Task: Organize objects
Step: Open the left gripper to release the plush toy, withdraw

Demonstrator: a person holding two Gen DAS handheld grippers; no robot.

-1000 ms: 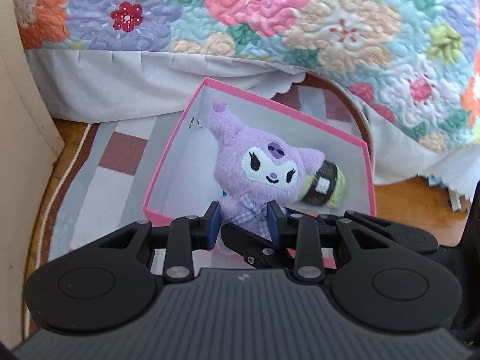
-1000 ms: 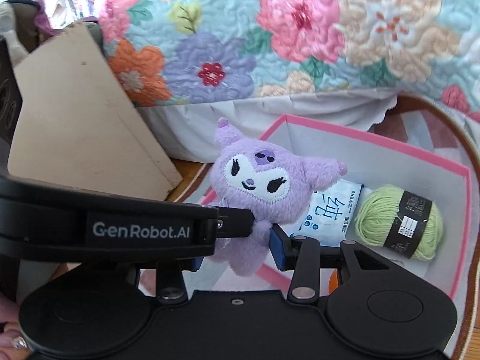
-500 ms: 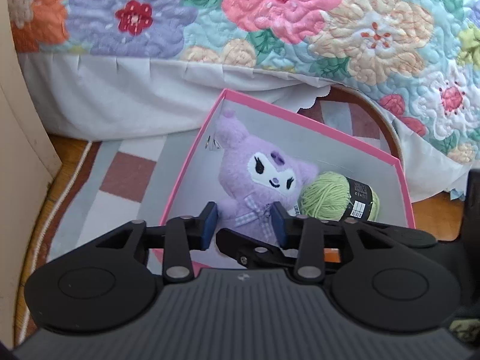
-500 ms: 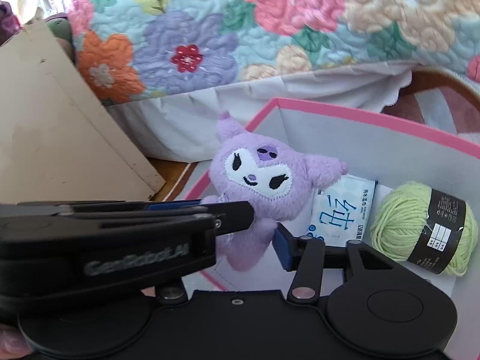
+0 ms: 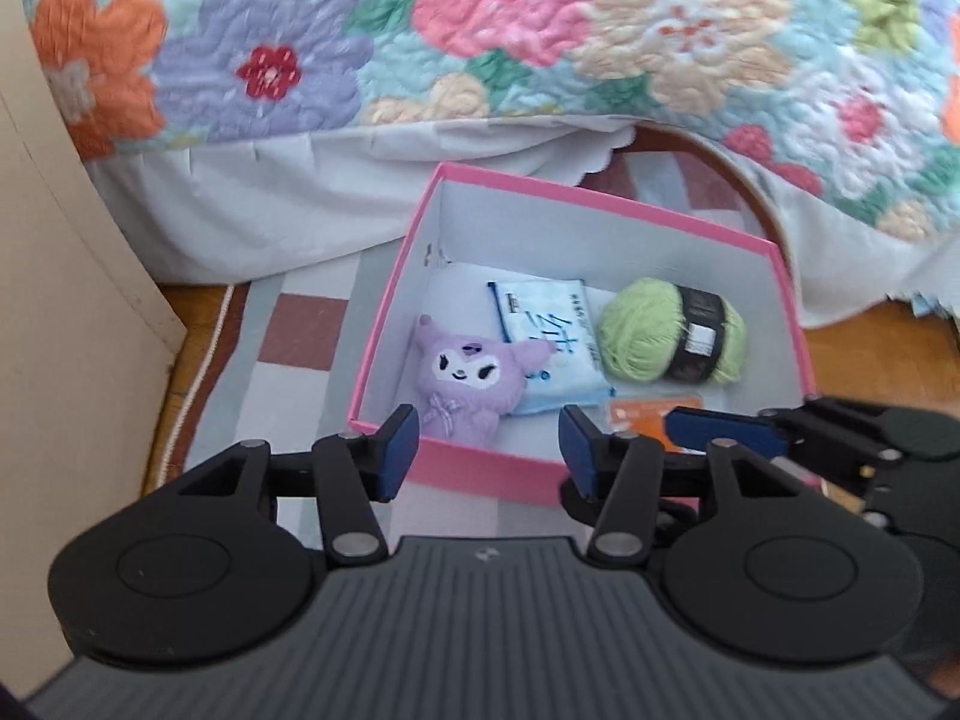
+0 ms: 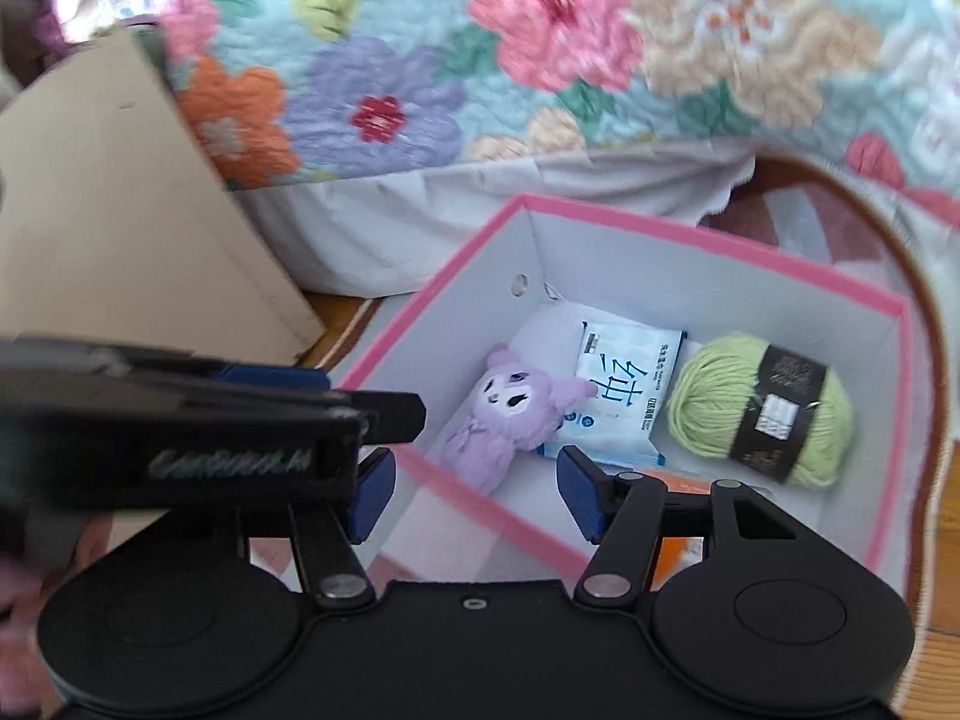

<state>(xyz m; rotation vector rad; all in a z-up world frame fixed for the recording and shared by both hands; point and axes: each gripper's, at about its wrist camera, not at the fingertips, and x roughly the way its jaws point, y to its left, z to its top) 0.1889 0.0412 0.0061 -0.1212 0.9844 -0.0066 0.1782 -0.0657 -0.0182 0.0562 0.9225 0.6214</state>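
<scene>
We see purple plush [image 5: 465,375] lying in pink box [image 5: 600,198], beyond left gripper [image 5: 487,441]; both grippers' fingers just opening, empty; right gripper [image 6: 474,492] equally near.

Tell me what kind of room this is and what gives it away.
Most likely a bedroom, at floor level beside a bed. A floral quilt with a white bed skirt hangs down behind the pink box, which sits on a checked rug over a wooden floor.
</scene>
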